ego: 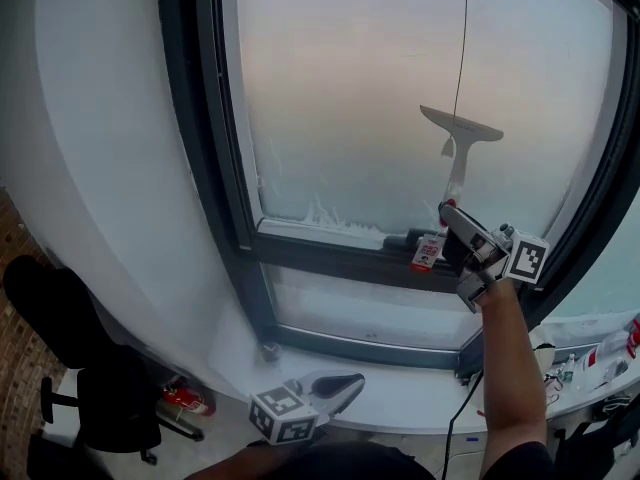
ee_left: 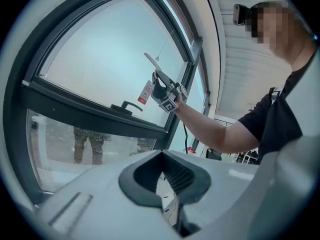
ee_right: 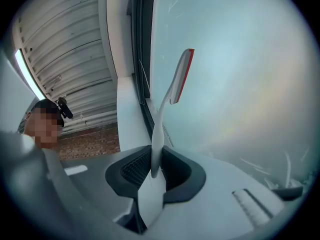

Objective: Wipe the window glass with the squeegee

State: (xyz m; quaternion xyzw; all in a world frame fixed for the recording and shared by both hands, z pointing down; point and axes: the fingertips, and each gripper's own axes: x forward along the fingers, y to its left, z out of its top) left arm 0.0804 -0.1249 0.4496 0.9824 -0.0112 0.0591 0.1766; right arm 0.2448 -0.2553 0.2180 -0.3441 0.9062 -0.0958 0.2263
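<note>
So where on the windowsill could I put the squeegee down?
The white windowsill is bare between the left gripper and the black cable, under the lower pane. The right end, around the bottles, is crowded.

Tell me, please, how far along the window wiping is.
Done: the squeegee is picked up, the right claw shut on its handle. In hand: its blade is raised to the upper window glass, though contact is unclear. Remaining: the glass looks hazy throughout, with streaks along its bottom edge, so most wiping remains. The left claw is shut, idle, down low.
</note>
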